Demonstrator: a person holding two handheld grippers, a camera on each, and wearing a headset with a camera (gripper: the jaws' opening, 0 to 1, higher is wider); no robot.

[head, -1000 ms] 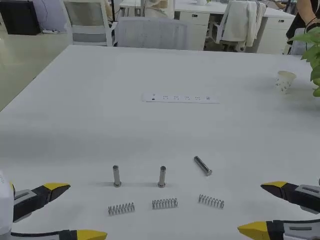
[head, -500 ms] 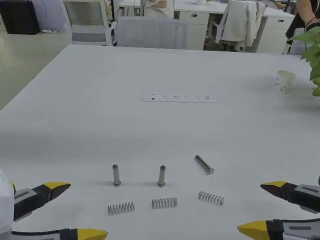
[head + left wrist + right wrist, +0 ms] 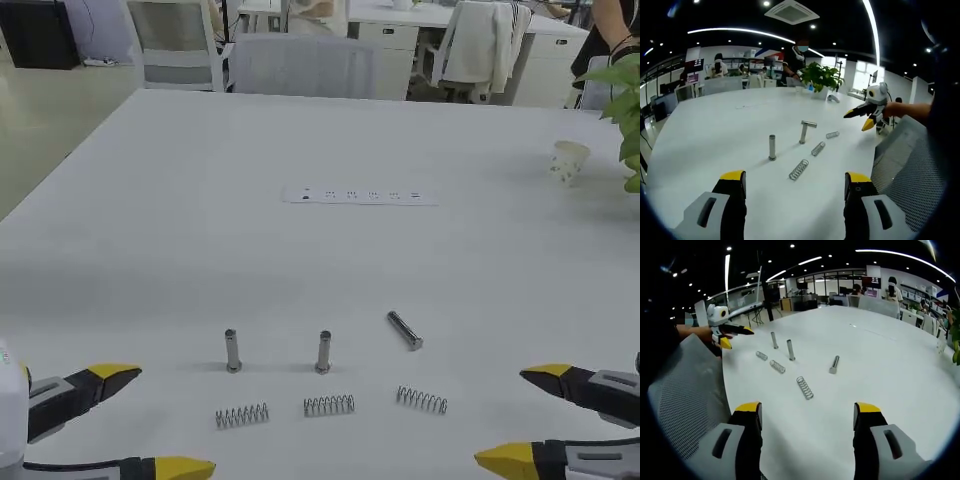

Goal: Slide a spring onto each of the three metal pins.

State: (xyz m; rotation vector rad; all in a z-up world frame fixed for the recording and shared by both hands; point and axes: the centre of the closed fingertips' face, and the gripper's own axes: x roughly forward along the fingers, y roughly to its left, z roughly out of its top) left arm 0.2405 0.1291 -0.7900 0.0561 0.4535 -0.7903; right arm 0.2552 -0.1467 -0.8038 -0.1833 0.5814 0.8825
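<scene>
Two metal pins stand upright on the white table: the left pin and the middle pin. A third pin lies on its side to the right. In front of them lie three springs: left, middle, right. My left gripper is open at the lower left, short of the left spring. My right gripper is open at the lower right, apart from the right spring. Both hold nothing.
A flush socket strip sits mid-table. A paper cup and a green plant are at the far right. Chairs and desks stand behind the table. A person stands beyond the plant.
</scene>
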